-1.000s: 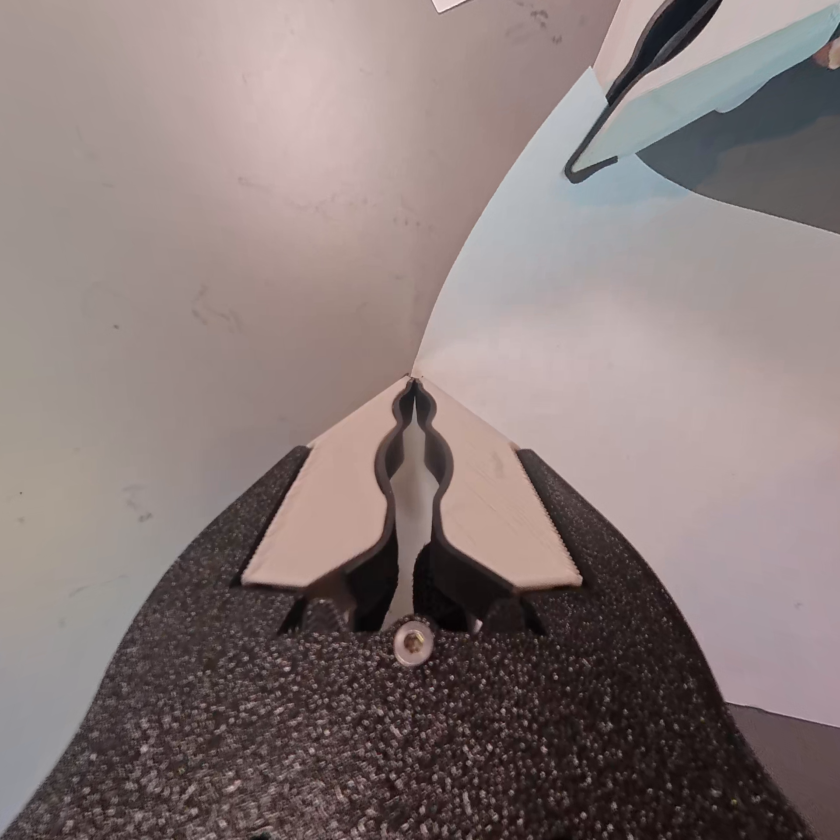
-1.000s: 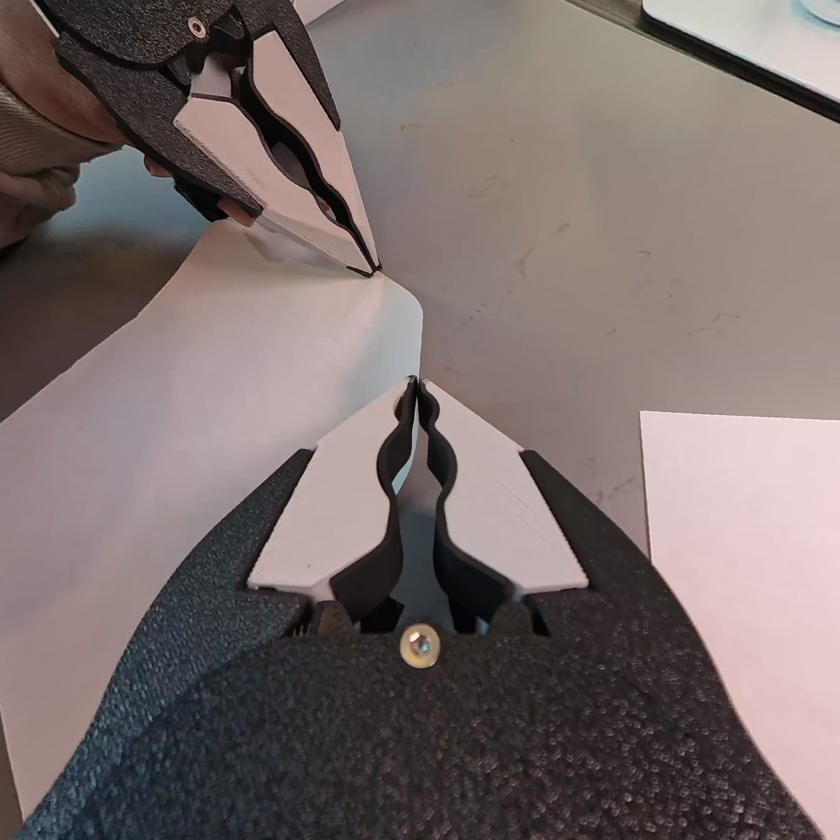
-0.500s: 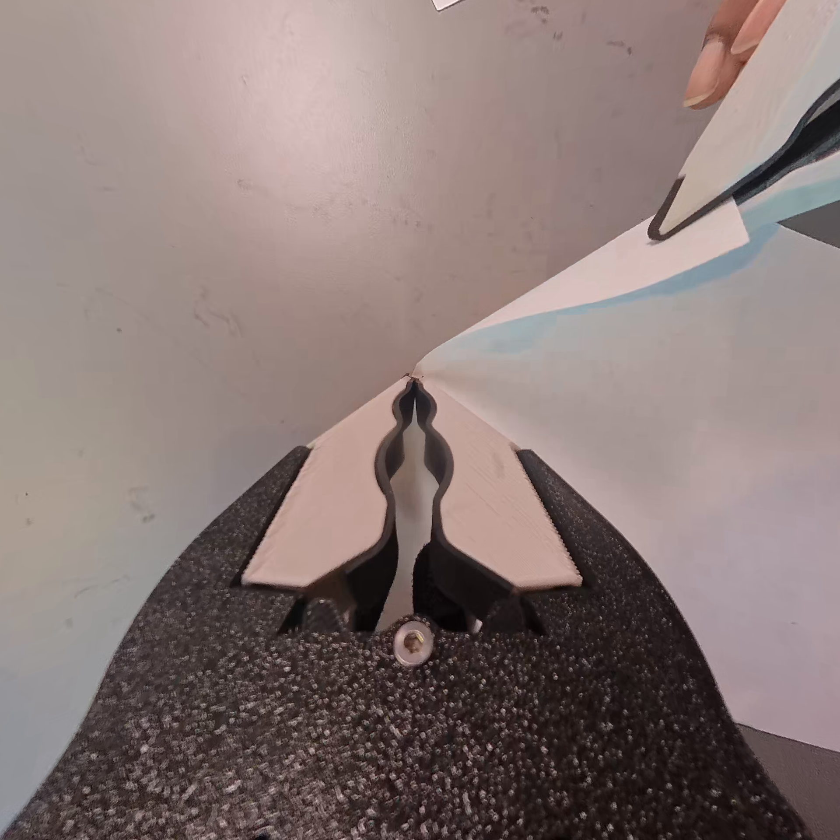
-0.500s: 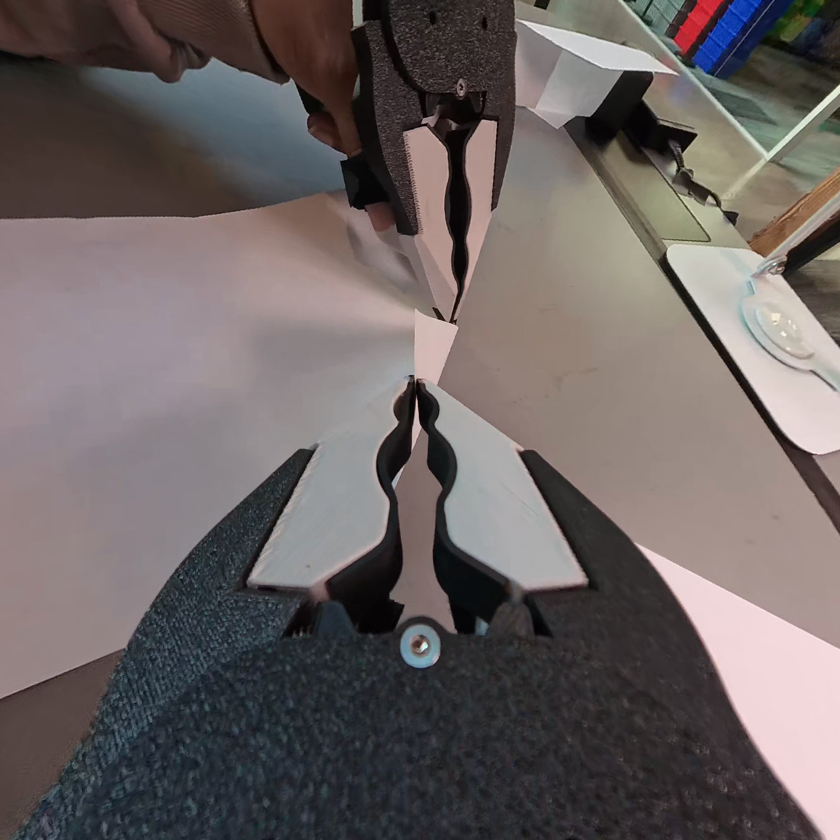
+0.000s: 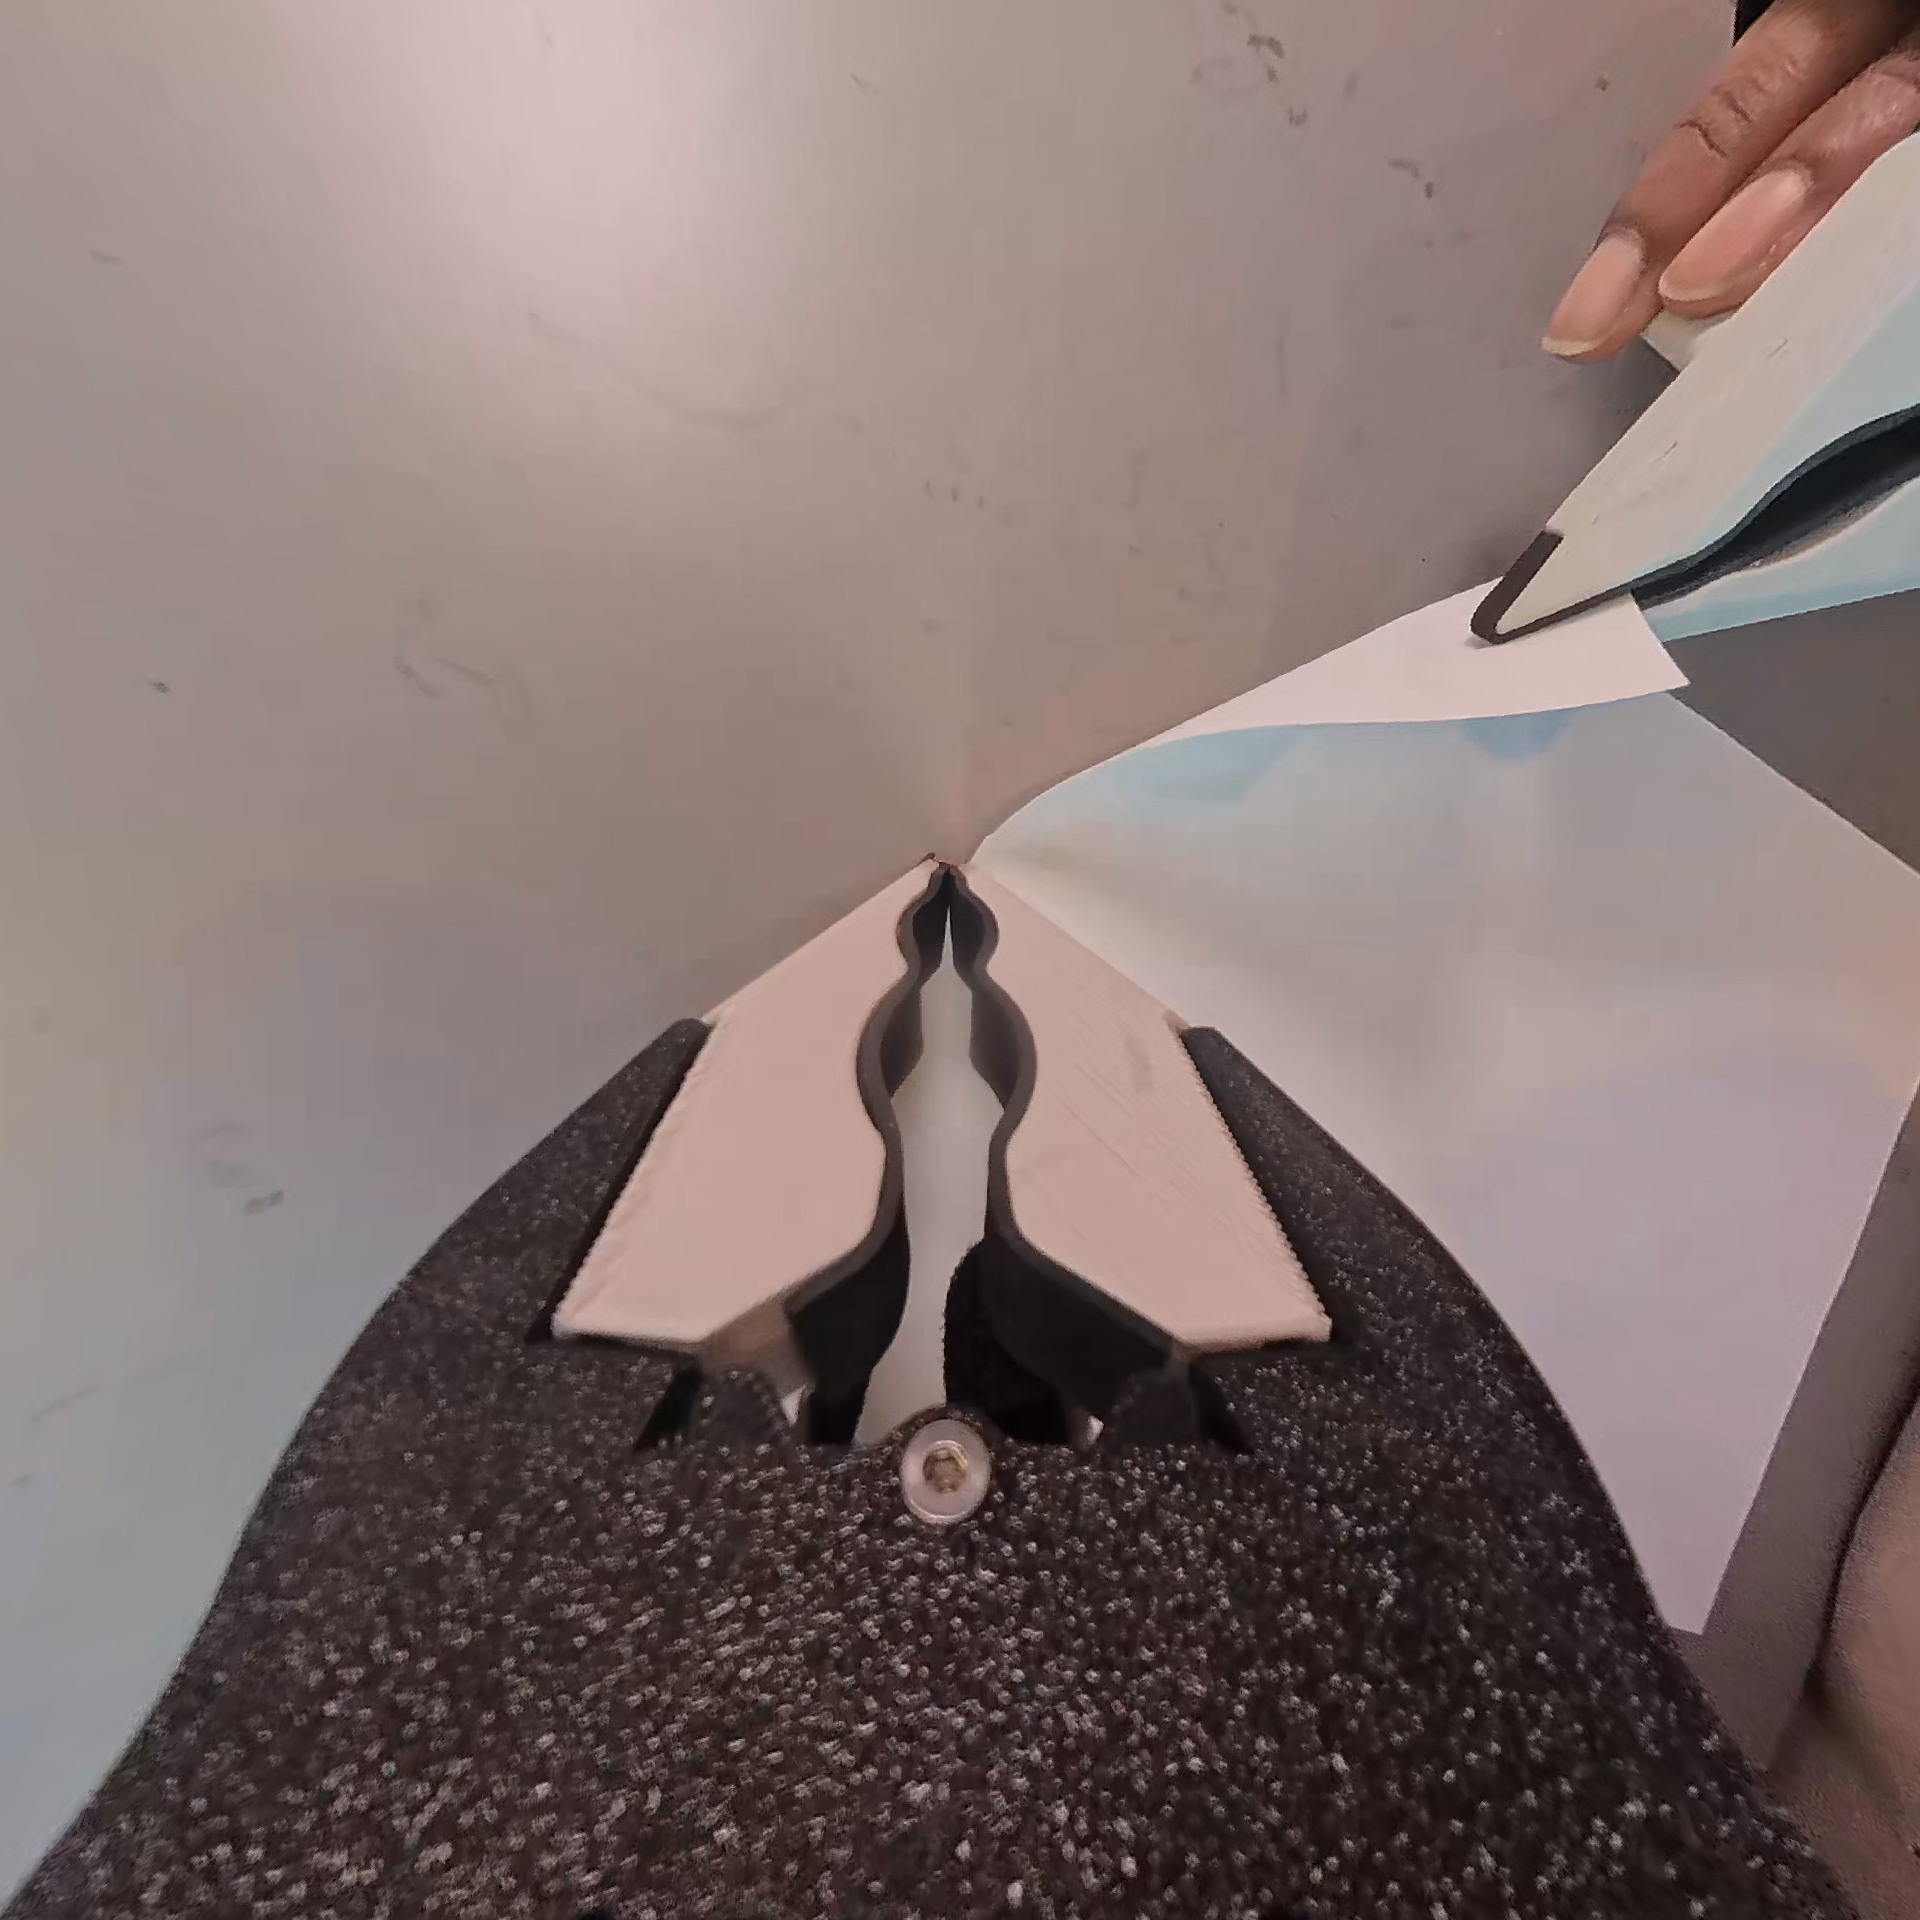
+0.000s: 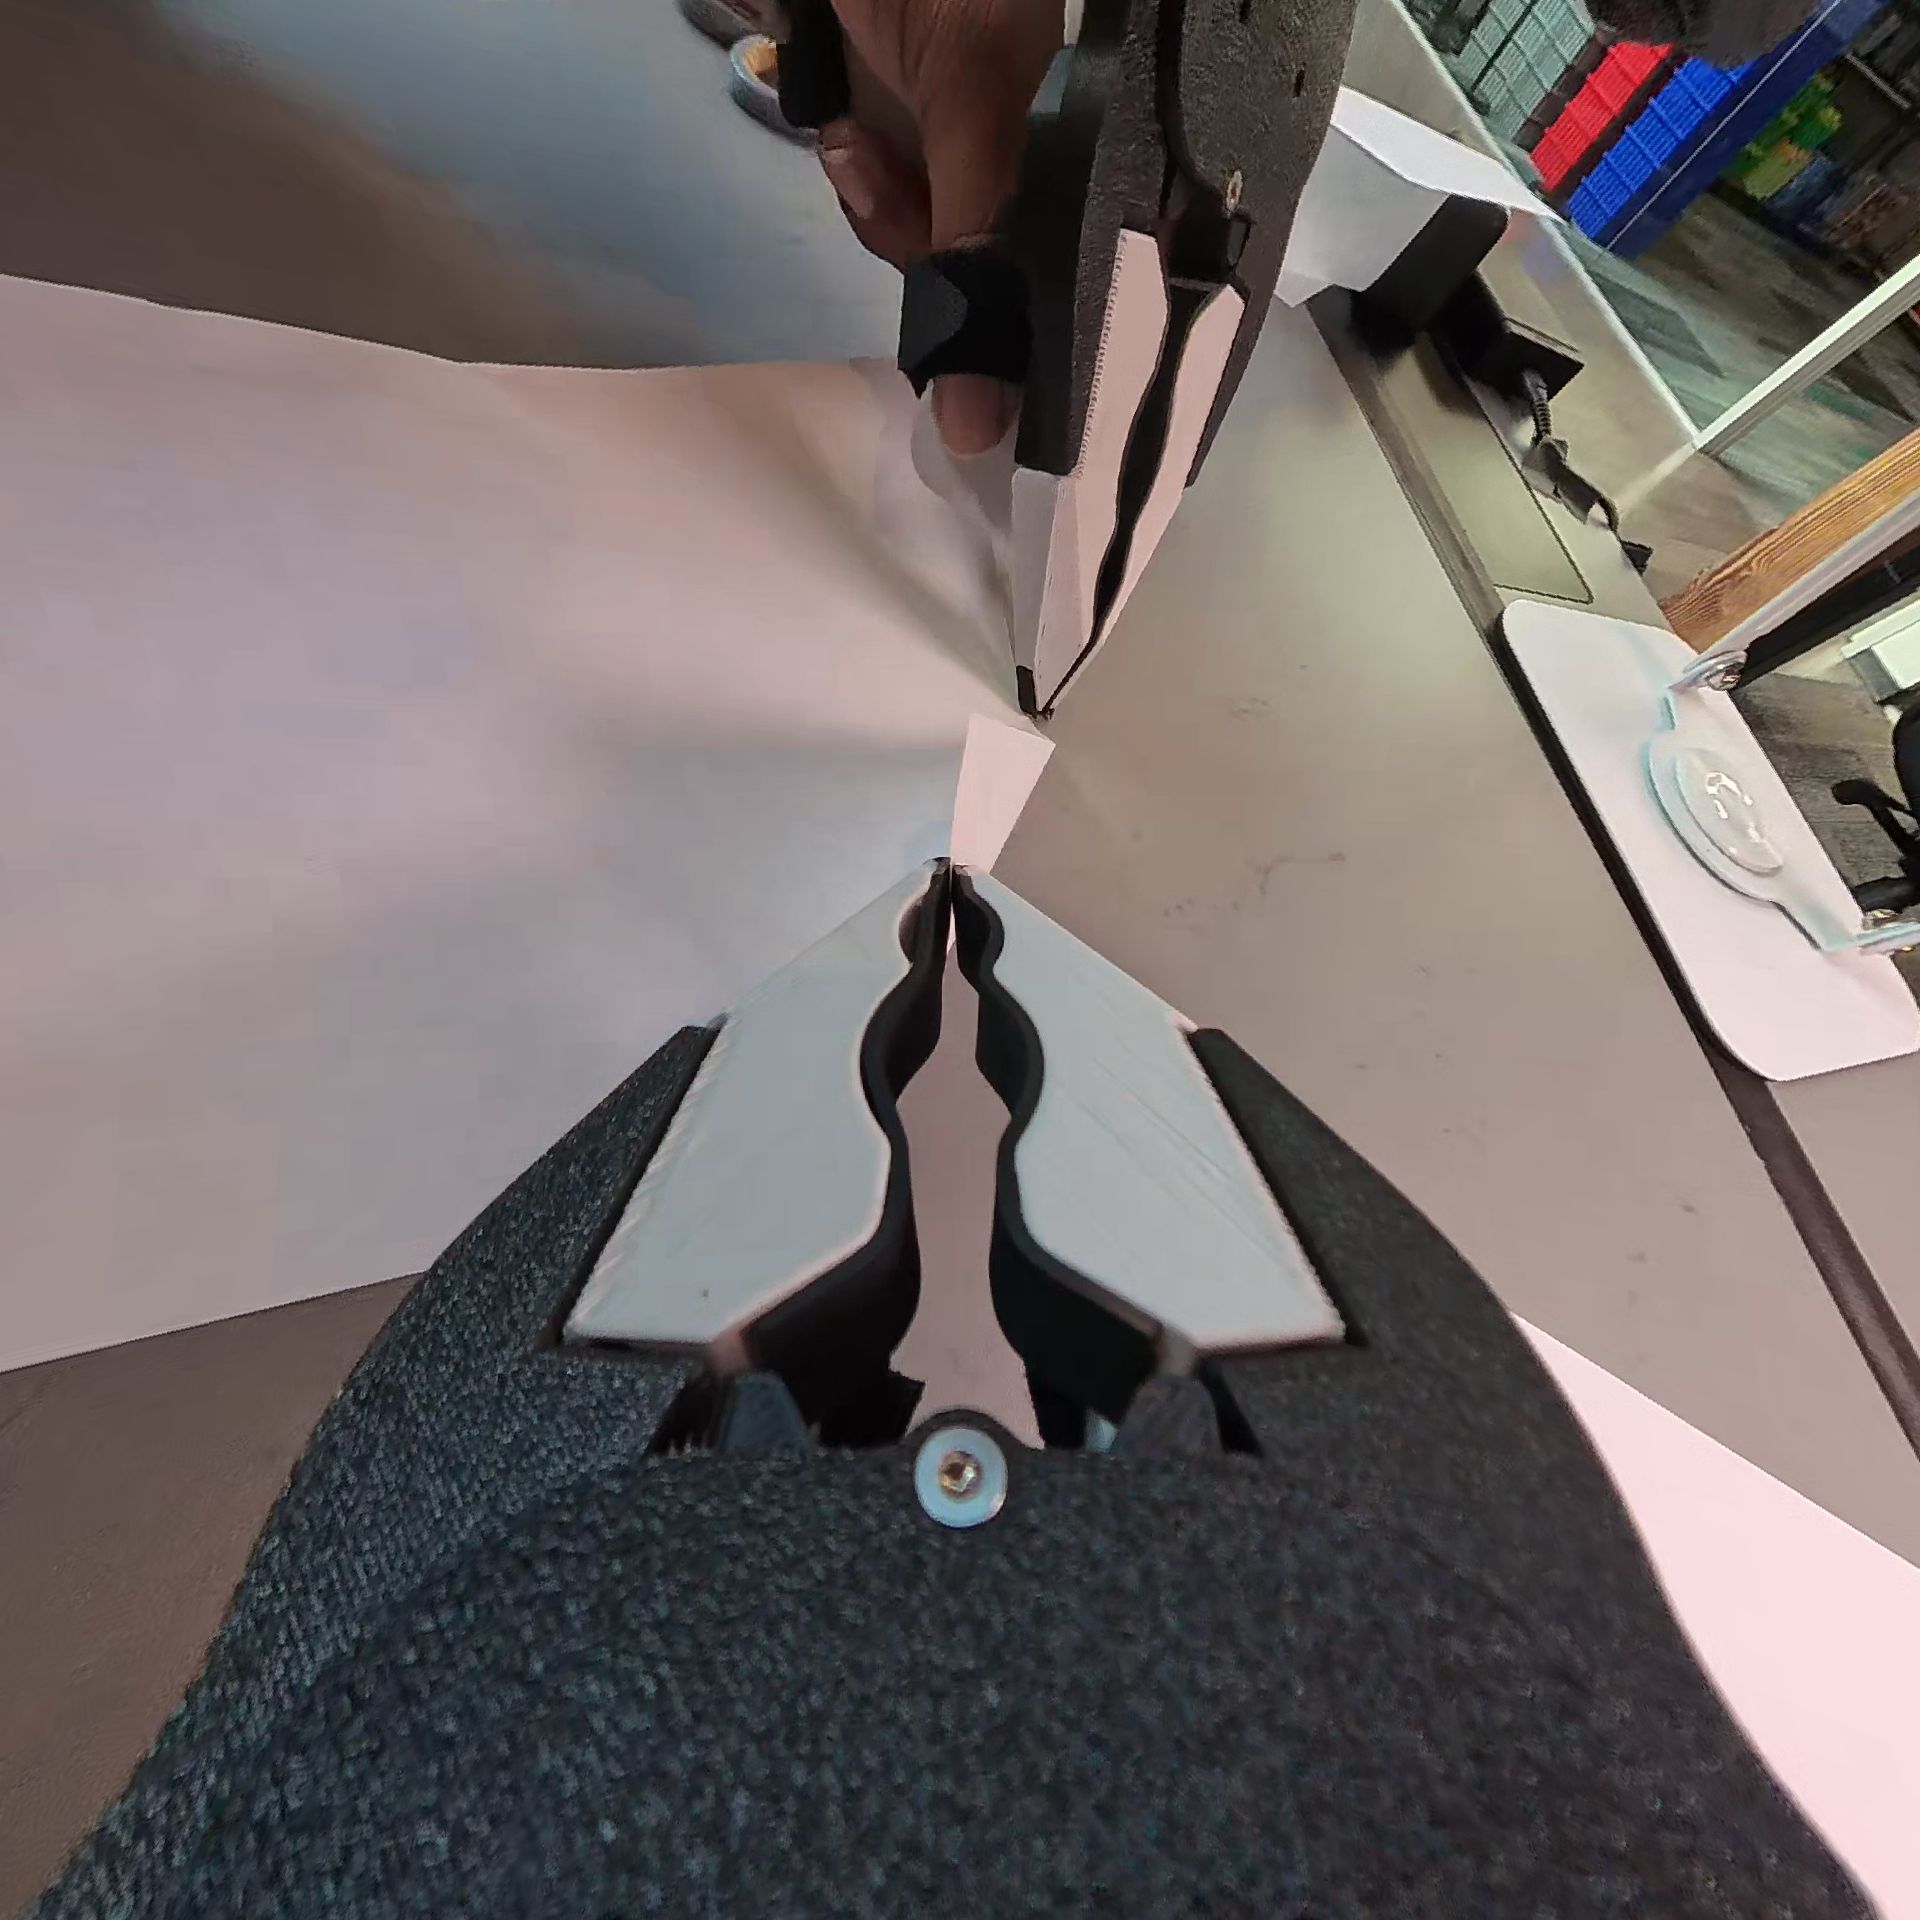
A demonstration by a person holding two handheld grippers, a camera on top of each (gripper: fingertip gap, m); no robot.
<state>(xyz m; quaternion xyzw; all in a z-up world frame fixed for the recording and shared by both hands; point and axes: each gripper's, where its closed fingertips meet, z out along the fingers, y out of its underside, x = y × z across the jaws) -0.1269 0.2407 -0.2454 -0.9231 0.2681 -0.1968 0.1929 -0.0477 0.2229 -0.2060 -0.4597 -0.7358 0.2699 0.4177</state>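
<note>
Left wrist view: the left gripper (image 5: pixel 943 871) is clenched on a corner of the white paper sheet (image 5: pixel 1455 1039), lifted off the grey table (image 5: pixel 520 520).

Right wrist view: the right gripper (image 6: pixel 948 871) pinches the adjacent corner; a second sheet (image 6: pixel 1714 1558) lies beside it.

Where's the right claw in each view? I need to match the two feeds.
Left wrist view: right claw at the upper right, tips shut on the sheet of paper.
Right wrist view: right claw at centre, shut on the paper's edge.
Shared landmark: the left claw, pinching the same sheet.
</note>
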